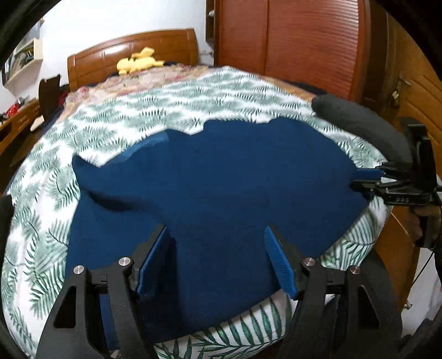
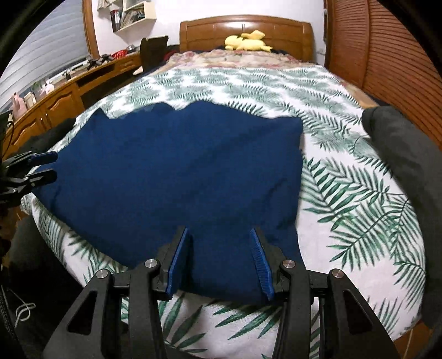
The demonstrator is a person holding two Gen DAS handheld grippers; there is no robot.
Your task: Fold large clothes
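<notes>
A large dark blue garment (image 1: 215,179) (image 2: 171,171) lies spread flat on the bed's fern-print cover (image 1: 165,110) (image 2: 345,193). My left gripper (image 1: 216,230) stands open over the garment's near edge, with fabric lying under the gap and the blue pads (image 1: 153,262) not pressing it. In the right wrist view the left gripper (image 2: 45,166) shows at the garment's left side. My right gripper (image 2: 219,232) is also open over the near hem, the cloth flat between its fingers. From the left wrist view the right gripper (image 1: 364,179) sits at the garment's right edge.
A dark grey roll-shaped thing (image 1: 364,124) (image 2: 400,165) lies along the bed's right edge. A yellow plush toy (image 2: 247,40) rests by the wooden headboard (image 2: 243,26). A slatted wooden wardrobe (image 1: 290,36) stands to the right, and a desk (image 2: 63,91) with a chair to the left.
</notes>
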